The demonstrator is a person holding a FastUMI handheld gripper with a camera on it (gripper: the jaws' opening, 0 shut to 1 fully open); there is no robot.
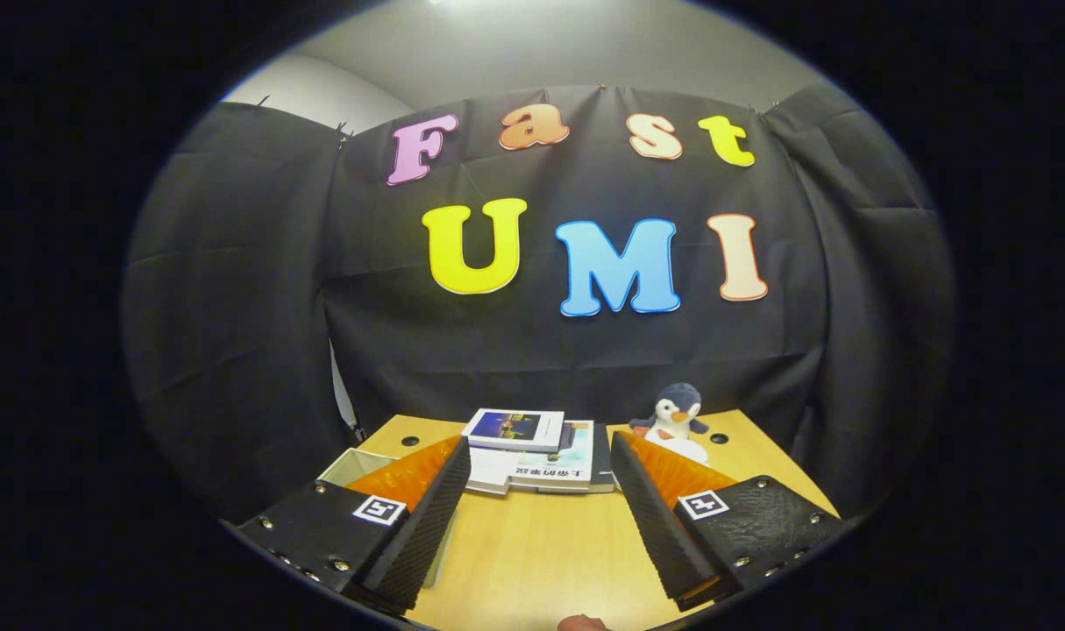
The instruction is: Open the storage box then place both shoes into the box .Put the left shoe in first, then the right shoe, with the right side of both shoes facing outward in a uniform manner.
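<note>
Storage box, as far as I can tell, is the pale open-topped corner peeking out behind the left finger at the table's near-left side; too little shows to say whether shoes lie inside or how they face, so how far the job has got cannot be judged. The gripper has its 2 fingers spread wide, holding nothing, with stacked books just beyond them and a plush penguin farther right.

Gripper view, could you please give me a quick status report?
Gripper open, holding nothing. Box partly hidden behind one finger; shoes unseen. Books and penguin toy beyond the fingertips on the table.
</note>
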